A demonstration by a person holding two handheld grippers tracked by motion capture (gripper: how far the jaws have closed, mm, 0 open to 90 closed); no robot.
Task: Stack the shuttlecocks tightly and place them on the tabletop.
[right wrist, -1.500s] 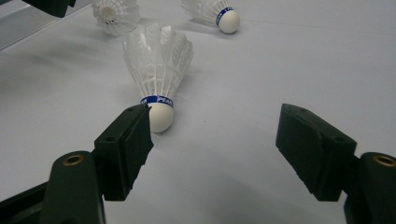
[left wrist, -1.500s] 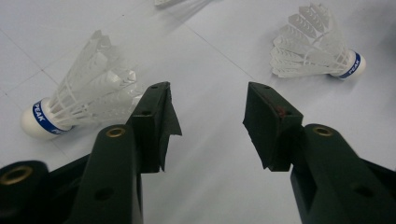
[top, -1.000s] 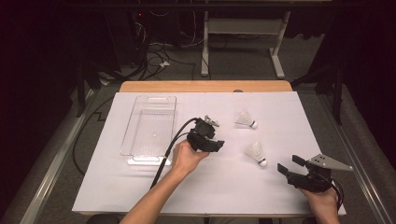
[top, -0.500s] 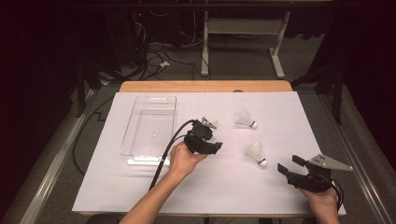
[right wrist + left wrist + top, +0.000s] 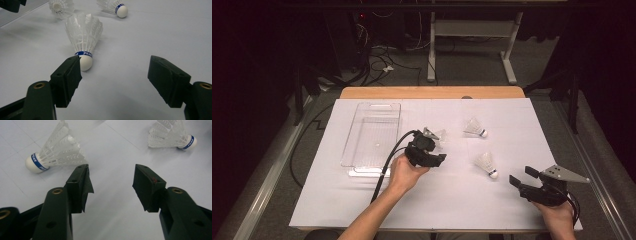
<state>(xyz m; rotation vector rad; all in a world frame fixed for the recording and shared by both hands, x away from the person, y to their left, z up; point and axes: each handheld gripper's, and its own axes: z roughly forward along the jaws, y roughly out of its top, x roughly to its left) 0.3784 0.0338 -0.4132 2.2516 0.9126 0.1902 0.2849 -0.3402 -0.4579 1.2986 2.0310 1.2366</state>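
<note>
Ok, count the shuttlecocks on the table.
3: one by the left gripper at, one farther back, one nearer the right gripper at.

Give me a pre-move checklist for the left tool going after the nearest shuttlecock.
1. Left tool open wide enough: ok; its jaws stand apart with bare white sheet between them, having just been opening.
2. Nearest shuttlecock lined up between the jaws: not ok; in the left gripper view it lies up and to the left of the left jaw.
3. Shuttlecock free to grasp: ok; it lies on its side, apart from the second shuttlecock.
4. Clear tray ready to receive: ok; it sits open on the sheet, nothing seen inside.
5. Right tool out of the way: ok; open, near the table's right front, apart from the third shuttlecock.
</note>
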